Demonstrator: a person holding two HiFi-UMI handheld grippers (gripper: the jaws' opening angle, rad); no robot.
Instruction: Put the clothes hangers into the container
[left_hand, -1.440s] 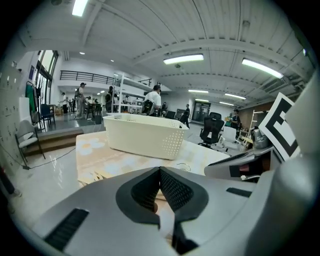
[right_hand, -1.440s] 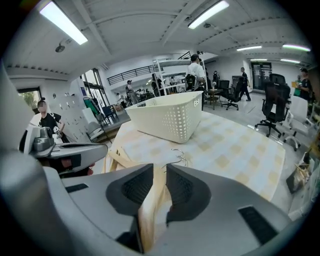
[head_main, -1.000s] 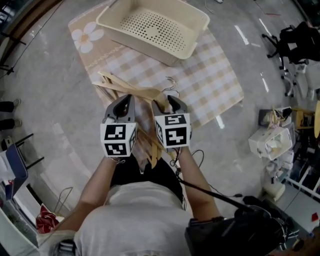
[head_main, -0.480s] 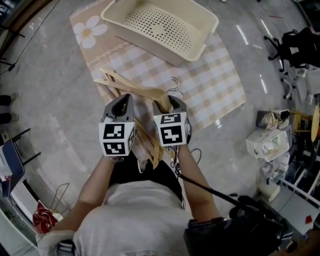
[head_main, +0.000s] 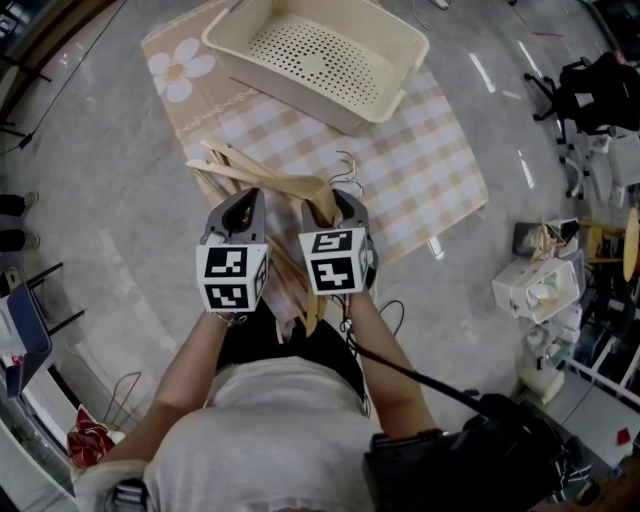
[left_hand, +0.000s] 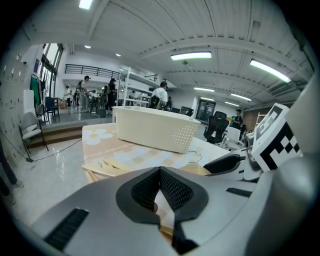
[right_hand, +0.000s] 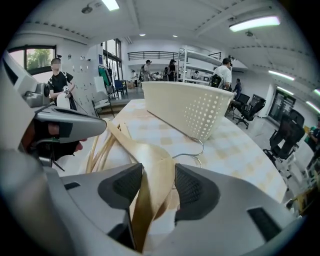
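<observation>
A cream perforated container (head_main: 320, 55) stands on a checked mat (head_main: 430, 170) at the top of the head view. A pile of wooden hangers (head_main: 255, 175) with metal hooks lies on the mat's near edge and runs back under both grippers. My right gripper (head_main: 335, 205) (right_hand: 159, 172) is shut on one wooden hanger (right_hand: 152, 192), whose hook (right_hand: 192, 150) points toward the container (right_hand: 190, 107). My left gripper (head_main: 243, 205) (left_hand: 160, 171) hangs beside it over the pile, its pads meeting at the tips with nothing clearly gripped. The container (left_hand: 155, 130) lies ahead of it.
Polished grey floor surrounds the mat. A black office chair (head_main: 590, 90) and cluttered boxes (head_main: 545, 285) stand at the right. A black cable (head_main: 420, 385) trails from the right gripper. Several people stand far off in the hall.
The right gripper has shifted slightly left, closer to the left gripper, with the hanger in it. The left gripper has barely moved.
</observation>
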